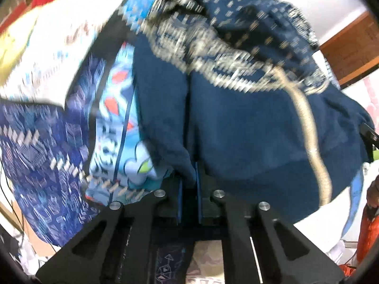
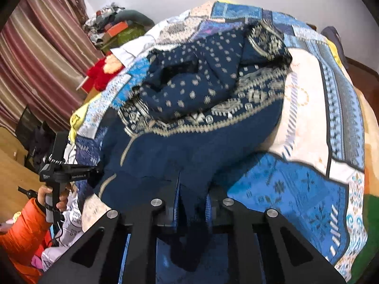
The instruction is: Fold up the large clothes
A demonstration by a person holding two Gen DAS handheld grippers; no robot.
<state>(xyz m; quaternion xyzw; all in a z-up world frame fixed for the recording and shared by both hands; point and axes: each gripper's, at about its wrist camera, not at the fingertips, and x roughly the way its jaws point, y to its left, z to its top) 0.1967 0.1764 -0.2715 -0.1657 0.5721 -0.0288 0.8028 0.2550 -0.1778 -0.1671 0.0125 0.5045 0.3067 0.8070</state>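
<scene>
The navy garment (image 2: 201, 142), plain at its near edge and printed with pale motifs farther off, is heaped on the patchwork bedspread (image 2: 308, 184). Its near edge is pinched in both claws. The left gripper (image 1: 189, 182) is closed to a narrow slit with a fold of navy cloth between its fingers. The right gripper (image 2: 191, 203) is likewise nearly closed on the hem, which hangs down between its fingers.

The step in hand is judged to be the lifting and spreading of the garment before the first fold. The next move calls for both held points to be drawn apart and the cloth laid flat on the bedspread.

No container is visible; beside the bedspread only a clutter pile (image 2: 113, 28) is seen.
</scene>
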